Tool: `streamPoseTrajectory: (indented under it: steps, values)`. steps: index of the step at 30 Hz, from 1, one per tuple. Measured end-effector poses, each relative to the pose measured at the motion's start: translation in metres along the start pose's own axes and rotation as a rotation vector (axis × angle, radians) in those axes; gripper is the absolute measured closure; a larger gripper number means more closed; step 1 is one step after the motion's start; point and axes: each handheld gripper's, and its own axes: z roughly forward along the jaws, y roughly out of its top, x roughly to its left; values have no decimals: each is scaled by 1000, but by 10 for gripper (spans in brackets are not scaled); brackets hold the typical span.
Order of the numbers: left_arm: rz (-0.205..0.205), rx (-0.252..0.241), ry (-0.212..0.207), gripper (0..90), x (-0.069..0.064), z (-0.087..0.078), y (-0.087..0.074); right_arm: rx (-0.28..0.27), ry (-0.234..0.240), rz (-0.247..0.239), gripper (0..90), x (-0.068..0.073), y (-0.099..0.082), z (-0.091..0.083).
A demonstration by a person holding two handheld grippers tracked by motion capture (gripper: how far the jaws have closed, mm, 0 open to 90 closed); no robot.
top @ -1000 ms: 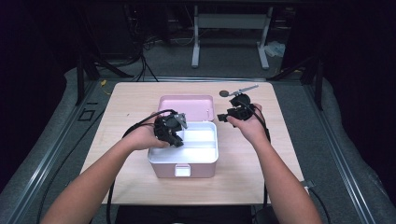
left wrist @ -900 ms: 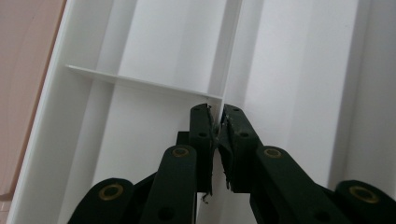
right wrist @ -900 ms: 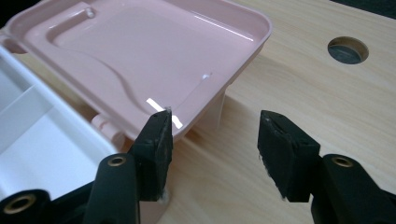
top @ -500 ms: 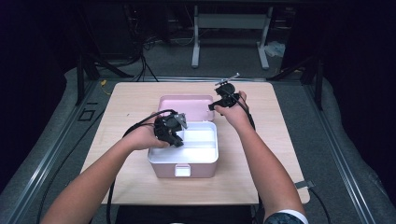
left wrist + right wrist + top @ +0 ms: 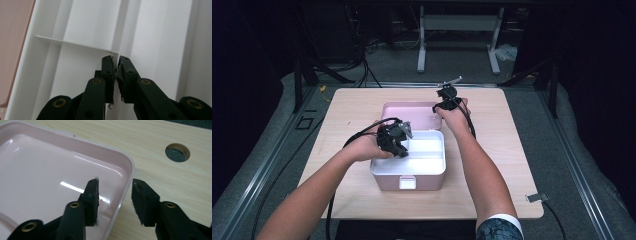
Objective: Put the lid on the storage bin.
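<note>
Right gripper (image 5: 115,195) straddles the rim of the pink lid (image 5: 50,170) lying open on the counter (image 5: 162,177), jaws just narrowing but not yet pinching it, likely to swing it shut; left gripper (image 5: 116,65) clamps the white box's (image 5: 432,155) divider (image 5: 123,30), steadying it

Pink box (image 5: 408,181) w/ white divided tray (image 5: 427,152) sits mid-counter, front latch facing the person. Pink lid (image 5: 409,115) open, lying flat behind box, glossy inside up, rounded corners.
</note>
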Motion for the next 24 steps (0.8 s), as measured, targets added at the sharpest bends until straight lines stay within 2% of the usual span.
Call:
streamPoseTrajectory:
  steps: [1, 3, 7, 10, 14, 17, 24]
  values:
    - [1, 0, 1, 830, 0, 0, 0, 6, 13, 11, 632, -2, 0, 1]
    - [1, -1, 3, 830, 0, 0, 0, 6, -37, 13, 672, -1, 0, 4]
    - [0, 1, 4, 830, 0, 0, 0, 9, -48, 11, 722, -2, 0, 5]
    - [1, 1, 4, 830, 0, 0, 0, 18, -69, 17, 727, -2, -1, 7]
    - [3, 5, 3, 830, 0, 0, 0, 20, -67, 25, 754, 0, 0, 7]
    - [3, 6, 2, 830, 0, 0, 1, 24, -97, 14, 755, 2, -1, 9]
    - [3, 6, 2, 830, 0, 0, 1, 28, -102, 21, 762, 4, -1, 10]
